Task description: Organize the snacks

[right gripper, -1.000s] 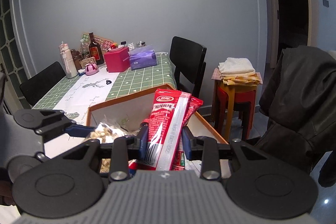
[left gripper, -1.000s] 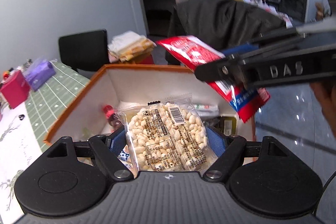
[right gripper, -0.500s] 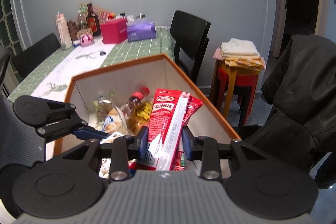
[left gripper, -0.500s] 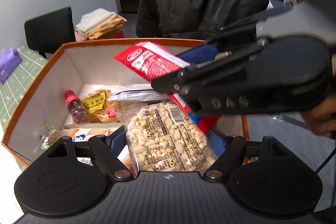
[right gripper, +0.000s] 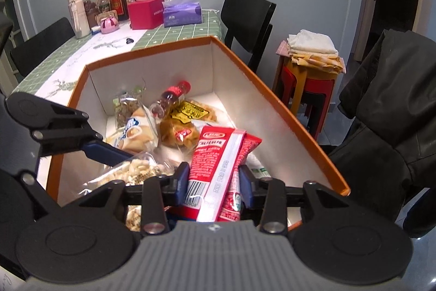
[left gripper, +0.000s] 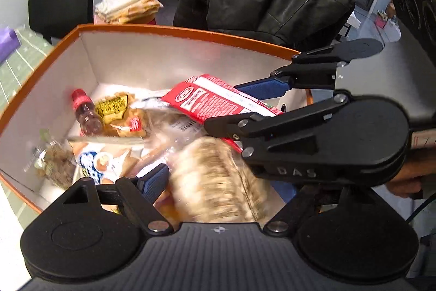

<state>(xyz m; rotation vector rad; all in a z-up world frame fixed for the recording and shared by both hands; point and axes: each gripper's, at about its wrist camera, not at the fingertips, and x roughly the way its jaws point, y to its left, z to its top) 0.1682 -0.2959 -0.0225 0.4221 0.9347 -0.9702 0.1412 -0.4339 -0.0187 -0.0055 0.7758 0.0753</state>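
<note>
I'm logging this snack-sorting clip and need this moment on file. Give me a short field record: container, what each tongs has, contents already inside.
container: orange-rimmed box, white inside, open top
left tongs: jaws wide and just opening, blurred clear bag of pale snacks between them over the box
right tongs: jaws just opening, red packet between them, low in the box
inside: small red-capped bottle, yellow-labelled pack, blue-and-white pack
</note>
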